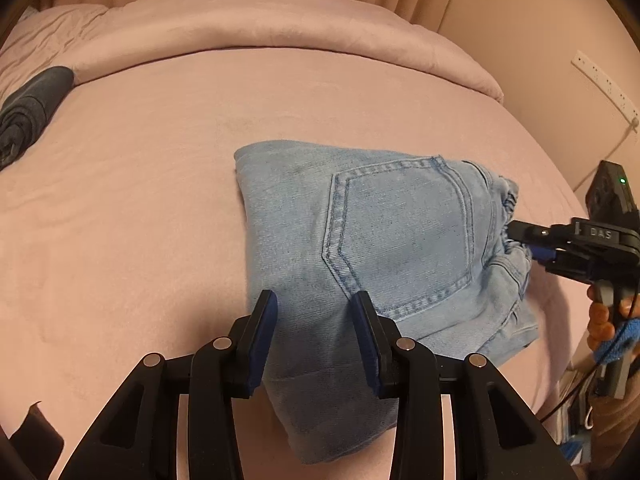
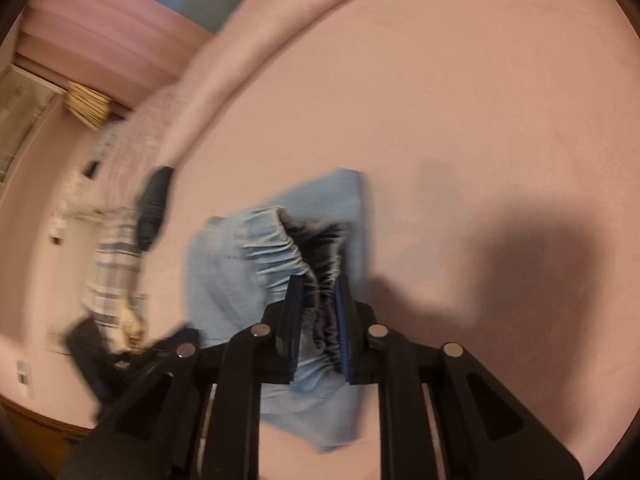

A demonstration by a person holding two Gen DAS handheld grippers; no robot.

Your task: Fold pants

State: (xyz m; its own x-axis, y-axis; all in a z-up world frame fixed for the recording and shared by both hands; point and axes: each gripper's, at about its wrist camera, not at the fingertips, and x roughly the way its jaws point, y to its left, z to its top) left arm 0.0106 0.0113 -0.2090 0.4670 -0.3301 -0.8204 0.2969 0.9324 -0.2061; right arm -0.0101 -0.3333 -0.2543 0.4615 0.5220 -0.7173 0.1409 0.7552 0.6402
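The light blue denim pants lie folded into a compact bundle on the pink bed, back pocket up. My left gripper is open and hovers just above the bundle's near edge, holding nothing. My right gripper reaches in from the right and is shut on the elastic waistband. In the right wrist view the gathered waistband sits pinched between the fingers of my right gripper, with the pants spread beyond; this view is motion-blurred.
A rolled dark grey garment lies at the bed's far left and shows in the right wrist view. A folded pink duvet lies along the back. A wall with a power strip stands to the right.
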